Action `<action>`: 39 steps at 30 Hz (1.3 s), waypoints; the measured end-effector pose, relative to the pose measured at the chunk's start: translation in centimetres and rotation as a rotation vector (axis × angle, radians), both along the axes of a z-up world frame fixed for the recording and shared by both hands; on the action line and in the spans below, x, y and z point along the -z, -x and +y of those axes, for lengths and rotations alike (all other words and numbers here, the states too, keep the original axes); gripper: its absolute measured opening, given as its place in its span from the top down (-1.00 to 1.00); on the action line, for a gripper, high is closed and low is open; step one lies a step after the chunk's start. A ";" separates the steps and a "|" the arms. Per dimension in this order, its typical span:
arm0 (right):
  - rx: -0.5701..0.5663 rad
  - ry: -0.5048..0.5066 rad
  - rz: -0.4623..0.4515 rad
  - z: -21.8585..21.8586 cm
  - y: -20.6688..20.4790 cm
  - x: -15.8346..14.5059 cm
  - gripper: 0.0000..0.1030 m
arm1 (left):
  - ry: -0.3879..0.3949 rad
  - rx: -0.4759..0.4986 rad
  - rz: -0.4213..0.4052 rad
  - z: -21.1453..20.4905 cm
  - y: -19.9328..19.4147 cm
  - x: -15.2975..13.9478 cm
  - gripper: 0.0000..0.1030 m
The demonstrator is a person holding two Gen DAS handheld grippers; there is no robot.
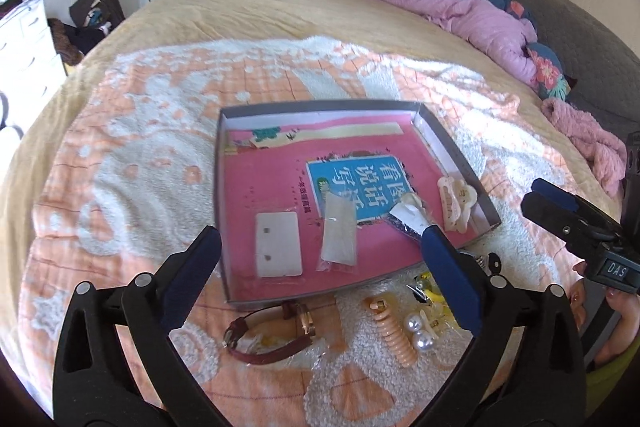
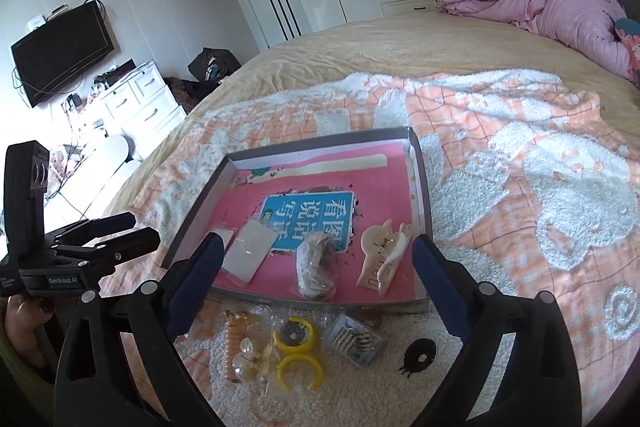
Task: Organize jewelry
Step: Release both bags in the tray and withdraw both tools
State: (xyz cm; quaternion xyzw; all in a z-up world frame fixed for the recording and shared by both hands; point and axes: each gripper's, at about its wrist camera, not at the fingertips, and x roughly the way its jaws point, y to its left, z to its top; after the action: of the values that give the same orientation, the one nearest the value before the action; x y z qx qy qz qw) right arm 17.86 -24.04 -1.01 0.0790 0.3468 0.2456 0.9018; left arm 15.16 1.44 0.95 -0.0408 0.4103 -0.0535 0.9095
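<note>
Nearest us, the peach spiral hair tie (image 1: 393, 333) lies low in the left wrist view, long axis up-frame, between our left gripper's (image 1: 320, 267) spread, empty jaws. Our right gripper (image 2: 318, 273), equally released, sits farther; box (image 1: 218, 187) above.
</note>
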 end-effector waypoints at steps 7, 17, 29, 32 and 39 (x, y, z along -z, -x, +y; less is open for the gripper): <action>0.000 -0.009 -0.060 -0.3 1.9 -2.5 -0.86 | -0.001 -0.041 -0.038 1.2 1.6 -1.9 -0.82; -0.006 -0.017 -0.127 -0.6 4.5 -5.3 -0.88 | 0.028 -0.058 -0.088 2.2 4.3 -4.0 -0.82; -0.030 -0.008 -0.159 -0.1 6.9 -6.5 -0.90 | 0.033 -0.061 -0.104 3.4 6.9 -4.4 -0.82; -0.046 -0.001 -0.157 0.2 7.5 -6.3 -0.90 | 0.034 -0.067 -0.098 3.9 7.5 -4.0 -0.82; -0.069 0.013 -0.143 1.0 8.5 -5.7 -0.90 | 0.034 -0.085 -0.073 4.9 8.7 -3.0 -0.82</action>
State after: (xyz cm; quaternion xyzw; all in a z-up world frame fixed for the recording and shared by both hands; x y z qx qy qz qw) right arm 9.39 -23.07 4.68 0.0435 0.2855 0.2793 0.9157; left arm 6.44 6.38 3.94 -0.0718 0.3737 -0.0235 0.9245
